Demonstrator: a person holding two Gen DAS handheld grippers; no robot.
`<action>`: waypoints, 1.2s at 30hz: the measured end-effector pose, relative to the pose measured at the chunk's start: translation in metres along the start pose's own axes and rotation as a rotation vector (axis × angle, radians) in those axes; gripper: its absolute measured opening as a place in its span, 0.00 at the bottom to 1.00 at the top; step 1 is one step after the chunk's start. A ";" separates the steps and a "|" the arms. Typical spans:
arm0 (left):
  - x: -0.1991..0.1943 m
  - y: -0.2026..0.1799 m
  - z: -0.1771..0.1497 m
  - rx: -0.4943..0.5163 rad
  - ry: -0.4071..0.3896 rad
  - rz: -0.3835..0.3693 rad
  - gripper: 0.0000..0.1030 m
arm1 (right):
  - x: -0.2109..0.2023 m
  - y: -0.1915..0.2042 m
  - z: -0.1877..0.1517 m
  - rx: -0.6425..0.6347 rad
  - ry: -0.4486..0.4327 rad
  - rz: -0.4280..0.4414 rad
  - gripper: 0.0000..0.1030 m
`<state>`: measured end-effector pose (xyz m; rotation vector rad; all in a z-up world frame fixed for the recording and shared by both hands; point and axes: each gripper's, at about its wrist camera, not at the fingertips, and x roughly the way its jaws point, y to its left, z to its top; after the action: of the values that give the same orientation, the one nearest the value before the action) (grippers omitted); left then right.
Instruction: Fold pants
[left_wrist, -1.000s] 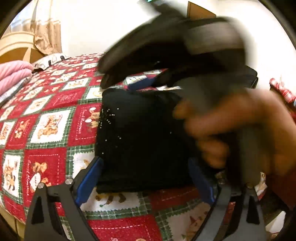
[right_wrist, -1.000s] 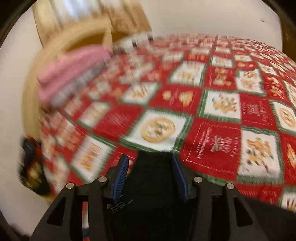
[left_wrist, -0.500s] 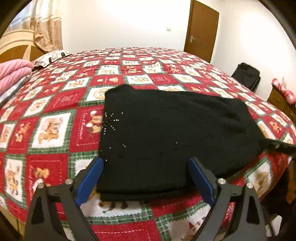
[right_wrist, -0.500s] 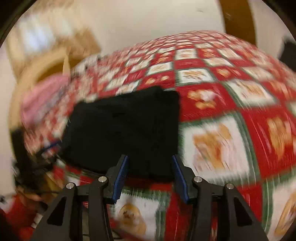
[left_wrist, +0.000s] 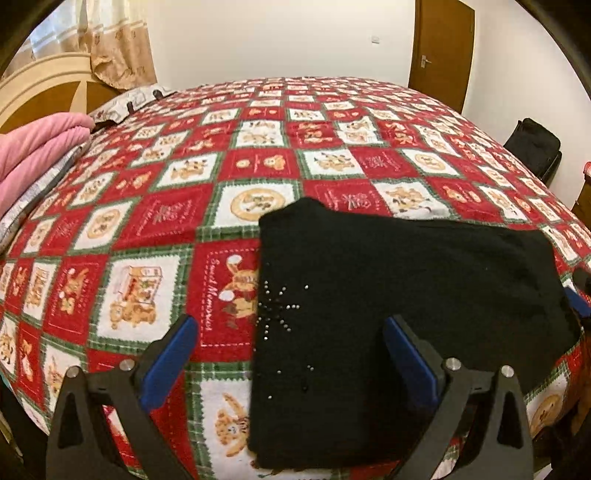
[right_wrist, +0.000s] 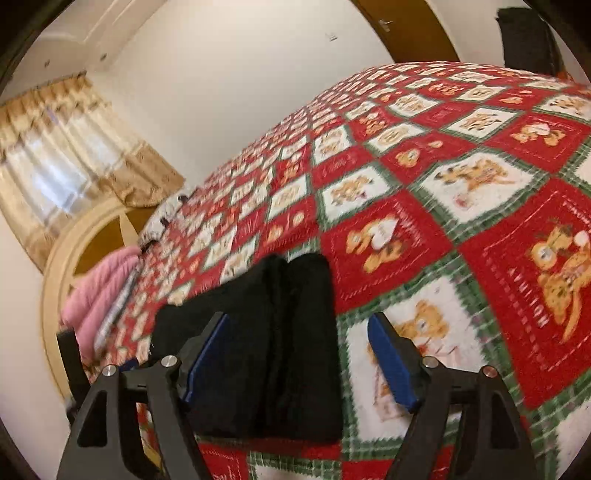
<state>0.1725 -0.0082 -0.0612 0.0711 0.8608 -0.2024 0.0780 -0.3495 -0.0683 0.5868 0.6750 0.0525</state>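
Note:
Black pants (left_wrist: 399, 302) with small silver studs lie folded flat on the bed near its front edge. My left gripper (left_wrist: 291, 350) is open and empty, its fingers straddling the near left edge of the pants. In the right wrist view the pants (right_wrist: 280, 354) show as a folded stack seen from the other end. My right gripper (right_wrist: 299, 358) is open and empty, straddling the right edge of that stack. The tip of the right gripper (left_wrist: 578, 299) shows at the far right end of the pants in the left wrist view.
The bed has a red, green and white patchwork cover (left_wrist: 258, 166). A pink blanket (left_wrist: 33, 147) and a cream headboard (left_wrist: 40, 88) are at the left. A brown door (left_wrist: 439, 48) and a black bag (left_wrist: 532, 147) are at the right.
The right gripper, shut on the pants a second ago, has let go, opened, and moved from over the fold to the pants' right end. The left gripper has shifted left.

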 end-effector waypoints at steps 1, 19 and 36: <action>0.002 0.000 -0.001 -0.001 0.004 -0.001 1.00 | 0.004 0.003 -0.003 -0.012 0.021 -0.013 0.77; -0.004 0.027 0.000 -0.165 -0.020 -0.150 1.00 | -0.006 0.015 -0.012 0.010 0.034 -0.022 0.79; 0.013 -0.010 -0.004 -0.074 0.041 -0.210 0.98 | 0.022 0.024 -0.026 -0.013 0.159 0.020 0.79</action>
<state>0.1754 -0.0194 -0.0735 -0.0855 0.9162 -0.3665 0.0834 -0.3114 -0.0843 0.5814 0.8222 0.1228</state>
